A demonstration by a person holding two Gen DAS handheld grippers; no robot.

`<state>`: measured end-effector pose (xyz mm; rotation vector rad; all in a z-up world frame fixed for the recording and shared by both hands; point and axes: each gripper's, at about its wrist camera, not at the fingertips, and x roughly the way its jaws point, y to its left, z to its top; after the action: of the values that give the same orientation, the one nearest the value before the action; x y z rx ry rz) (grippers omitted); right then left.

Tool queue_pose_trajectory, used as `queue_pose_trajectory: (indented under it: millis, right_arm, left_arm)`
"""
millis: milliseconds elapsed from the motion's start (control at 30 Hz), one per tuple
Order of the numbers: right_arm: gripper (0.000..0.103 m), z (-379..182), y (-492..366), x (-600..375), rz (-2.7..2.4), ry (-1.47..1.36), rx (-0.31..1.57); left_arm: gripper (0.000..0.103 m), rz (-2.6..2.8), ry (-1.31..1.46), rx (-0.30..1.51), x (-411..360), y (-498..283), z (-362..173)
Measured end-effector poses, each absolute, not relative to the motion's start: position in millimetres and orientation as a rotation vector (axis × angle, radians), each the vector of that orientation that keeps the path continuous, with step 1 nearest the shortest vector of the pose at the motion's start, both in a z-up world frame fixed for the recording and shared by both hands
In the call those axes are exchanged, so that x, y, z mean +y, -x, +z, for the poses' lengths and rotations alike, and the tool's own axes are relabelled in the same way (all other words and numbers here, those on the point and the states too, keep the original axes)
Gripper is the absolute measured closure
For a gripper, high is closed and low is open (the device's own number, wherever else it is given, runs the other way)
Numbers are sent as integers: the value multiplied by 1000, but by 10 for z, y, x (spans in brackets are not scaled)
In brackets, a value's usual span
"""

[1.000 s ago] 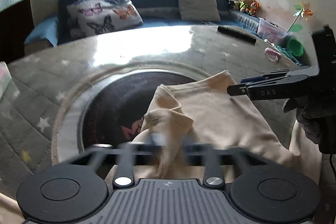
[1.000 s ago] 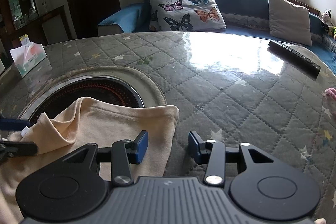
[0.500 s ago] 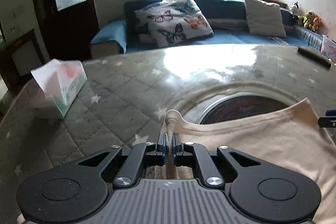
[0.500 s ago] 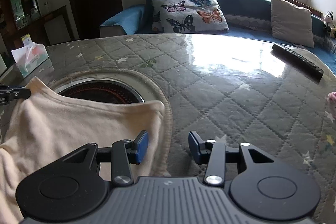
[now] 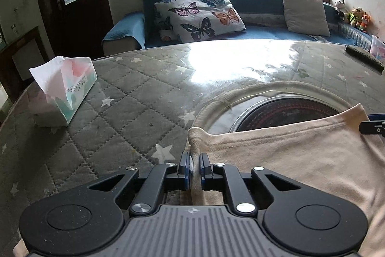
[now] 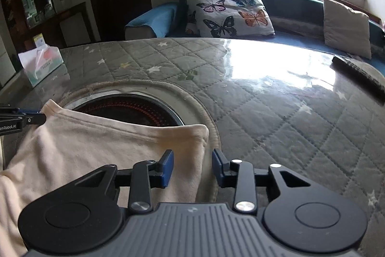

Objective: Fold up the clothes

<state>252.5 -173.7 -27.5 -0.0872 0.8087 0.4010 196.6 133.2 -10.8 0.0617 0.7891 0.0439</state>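
Lying spread on the table [image 5: 134, 98], a cream garment [image 5: 300, 155], long hem edge running left to right, partly covering the round cooktop [image 6: 127, 107]. Pinching its left corner, the left hand-held gripper [image 5: 194, 166], pads pressed together. Hovering spread over the right corner, the right hand-held gripper [image 6: 192, 164]. Sitting far left, a tissue box [image 5: 62, 90].

Right gripper [image 6: 192, 166] gapes over the cream garment's [image 6: 96, 151] corner at lower centre; left gripper [image 6: 36, 118] pinches its far-left edge.
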Motion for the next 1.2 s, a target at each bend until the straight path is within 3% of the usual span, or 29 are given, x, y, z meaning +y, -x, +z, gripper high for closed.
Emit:
queue_pose_trajectory:
  millis: [67,167,267,333,500,600,667,733,967,1200]
  right_arm:
    - [89,-278,-2539,-1705,399,100,808]
    - [100,-284,-2549,-1667,383,125,798]
    - [100,-284,-2586,-1666,358,122,793]
    - [99,-285,-2612,-1665,341,120,791]
    - [93,-181,-2538,-1652,367,163,791]
    - [86,-58,-2370,-1665,414,174,786]
    - [67,9,-2223,-1658,455,180,787]
    - [61,45,-2053,-1628,492,196,785]
    - [51,-19,-1532,-1387,615,234,804]
    - [46,-191,-1130,-1186,716,286,837]
  left_arm:
    - [91,42,-63,788,1330,-1970,-111]
    - [91,41,-66,784,1336,-1979,-121]
    - [90,37,-60,784,1341,-1984,-116]
    - [79,45,-61,779,1351,-1952,-82]
    - [50,55,-67,740,1407,-1722,81]
    - [44,82,-58,723,1479,-1532,166]
    - [33,108,-44,722,1540,-1400,192]
    - [27,135,-32,721,1603,-1247,206]
    - [2,209,41,707,1858,-668,227]
    - [0,196,83,699,1897,-198,240]
